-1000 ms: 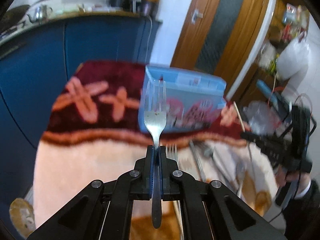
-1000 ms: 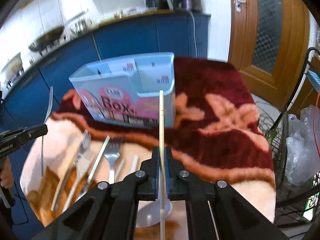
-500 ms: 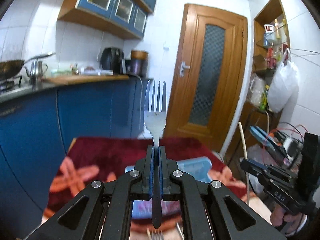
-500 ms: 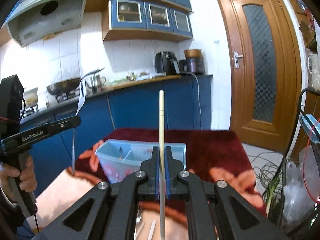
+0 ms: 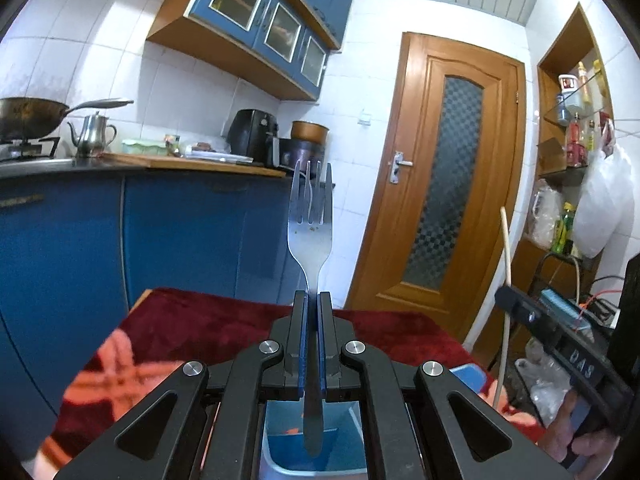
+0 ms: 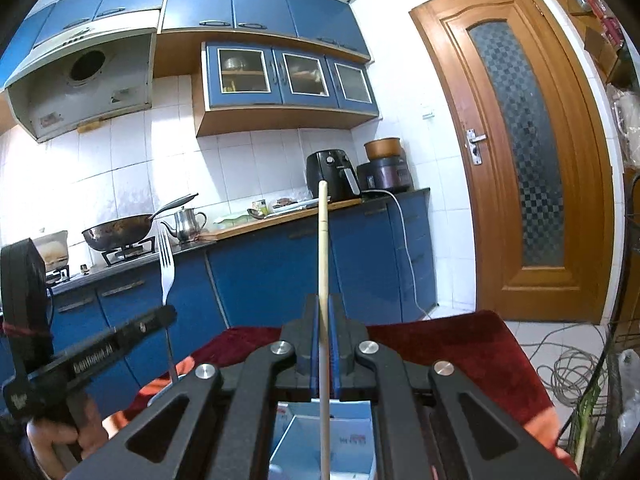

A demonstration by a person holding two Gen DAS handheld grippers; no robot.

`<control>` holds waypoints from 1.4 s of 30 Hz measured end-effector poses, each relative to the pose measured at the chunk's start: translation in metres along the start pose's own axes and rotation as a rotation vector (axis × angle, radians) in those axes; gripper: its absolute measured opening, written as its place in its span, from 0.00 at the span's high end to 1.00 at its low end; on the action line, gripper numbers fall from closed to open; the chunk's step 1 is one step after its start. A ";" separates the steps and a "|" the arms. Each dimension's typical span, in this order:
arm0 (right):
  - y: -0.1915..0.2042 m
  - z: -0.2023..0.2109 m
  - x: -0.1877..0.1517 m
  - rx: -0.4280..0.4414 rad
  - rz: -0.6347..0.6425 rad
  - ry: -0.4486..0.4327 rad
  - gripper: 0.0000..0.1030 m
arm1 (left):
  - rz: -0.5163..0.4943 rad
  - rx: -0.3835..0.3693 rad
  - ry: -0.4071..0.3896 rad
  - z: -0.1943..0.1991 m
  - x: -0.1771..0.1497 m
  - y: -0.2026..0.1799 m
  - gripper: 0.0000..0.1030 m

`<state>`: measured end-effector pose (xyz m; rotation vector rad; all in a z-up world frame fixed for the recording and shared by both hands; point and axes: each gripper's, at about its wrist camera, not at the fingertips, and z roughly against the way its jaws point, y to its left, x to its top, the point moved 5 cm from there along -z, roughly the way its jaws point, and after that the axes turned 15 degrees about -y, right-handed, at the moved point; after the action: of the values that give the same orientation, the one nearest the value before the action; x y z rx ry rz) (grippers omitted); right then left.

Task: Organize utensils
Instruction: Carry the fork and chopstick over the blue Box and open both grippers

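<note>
Kitchen, red blanket (image 5: pixel 224 332) on tabletop, blue utensil box (image 5: pixel 316 452) below.
Left hand-held gripper (image 5: pixel 313 320) clamped on upright fork (image 5: pixel 311 216); right hand-held gripper (image 6: pixel 324 320) clamped on upright chopstick (image 6: pixel 323 248).

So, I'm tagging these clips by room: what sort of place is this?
A home kitchen, most likely: a wok sits on a gas burner beside a metal kettle, blue cabinets hang over a tiled wall, and an air fryer stands on the counter.

A silver fork (image 5: pixel 310 232) stands upright, tines up, clamped between the left fingers (image 5: pixel 299 344), handle hanging over a blue box (image 5: pixel 320 468). A pale wooden chopstick (image 6: pixel 323 240) stands upright between the right fingers (image 6: pixel 306 340).
</note>
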<state>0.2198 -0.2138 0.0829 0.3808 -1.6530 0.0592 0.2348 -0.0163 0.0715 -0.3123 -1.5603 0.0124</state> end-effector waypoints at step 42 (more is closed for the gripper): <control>-0.002 0.023 0.005 -0.014 -0.067 0.135 0.67 | -0.031 -0.042 0.185 0.048 -0.012 -0.015 0.69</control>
<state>0.1978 -0.2230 0.0842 0.4124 -1.5053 0.0224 0.1849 -0.0242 0.0620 -0.3132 -1.3827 -0.0715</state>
